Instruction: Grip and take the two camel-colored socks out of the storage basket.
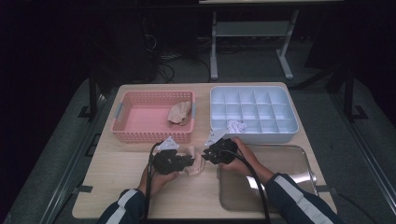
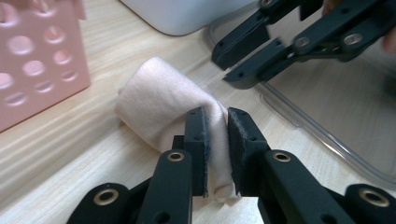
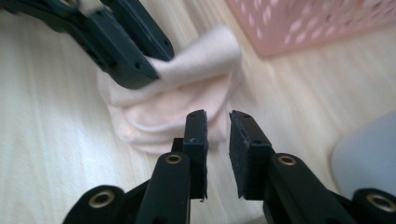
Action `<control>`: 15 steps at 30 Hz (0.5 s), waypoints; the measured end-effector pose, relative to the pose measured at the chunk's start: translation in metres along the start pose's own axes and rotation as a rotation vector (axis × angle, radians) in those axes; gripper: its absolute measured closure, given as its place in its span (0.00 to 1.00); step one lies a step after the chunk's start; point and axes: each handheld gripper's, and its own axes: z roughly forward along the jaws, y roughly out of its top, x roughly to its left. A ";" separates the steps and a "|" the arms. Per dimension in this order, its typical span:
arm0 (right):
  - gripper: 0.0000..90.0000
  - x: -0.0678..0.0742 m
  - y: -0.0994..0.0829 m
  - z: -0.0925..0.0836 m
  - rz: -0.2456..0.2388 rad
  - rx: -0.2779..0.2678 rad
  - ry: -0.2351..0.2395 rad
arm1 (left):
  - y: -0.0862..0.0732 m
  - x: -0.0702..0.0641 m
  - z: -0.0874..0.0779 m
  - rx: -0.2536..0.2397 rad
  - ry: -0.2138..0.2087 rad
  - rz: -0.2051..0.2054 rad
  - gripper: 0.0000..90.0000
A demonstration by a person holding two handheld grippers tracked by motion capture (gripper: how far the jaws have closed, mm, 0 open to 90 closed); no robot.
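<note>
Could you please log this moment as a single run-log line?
left tool: shut on pink sock | right tool: empty, jaws slightly apart, beside sock | sock on table, in front of pink basket

tools (image 2: 217, 154): black, brass-ringed screw holes | cables: black | sleeves (image 1: 299, 203): dark (white stripes)

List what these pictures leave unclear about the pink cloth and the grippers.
- Pink cloth: its lower fold sits behind the left gripper in the left gripper view.
- High view: right gripper too small to judge its jaw gap.
- Basket item: too small to identify.
</note>
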 end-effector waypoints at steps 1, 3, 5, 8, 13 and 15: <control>0.85 -0.001 -0.002 0.003 -0.001 0.015 0.003 | 0.000 -0.001 0.002 0.006 0.003 0.006 0.85; 0.84 0.000 -0.003 0.009 -0.009 0.044 -0.007 | 0.001 -0.004 0.007 0.014 0.022 0.009 0.80; 0.83 -0.002 -0.001 0.004 0.017 0.002 -0.019 | 0.001 -0.007 0.013 0.028 0.026 0.035 0.80; 0.81 -0.004 0.004 -0.005 0.046 -0.085 -0.039 | 0.001 -0.008 0.018 0.041 0.034 0.043 0.79; 0.76 0.001 0.013 -0.003 0.053 -0.160 -0.020 | -0.001 -0.011 0.019 0.033 0.047 0.064 0.77; 0.75 0.002 0.015 0.006 0.046 -0.134 -0.030 | -0.001 -0.012 0.018 0.038 0.047 0.080 0.75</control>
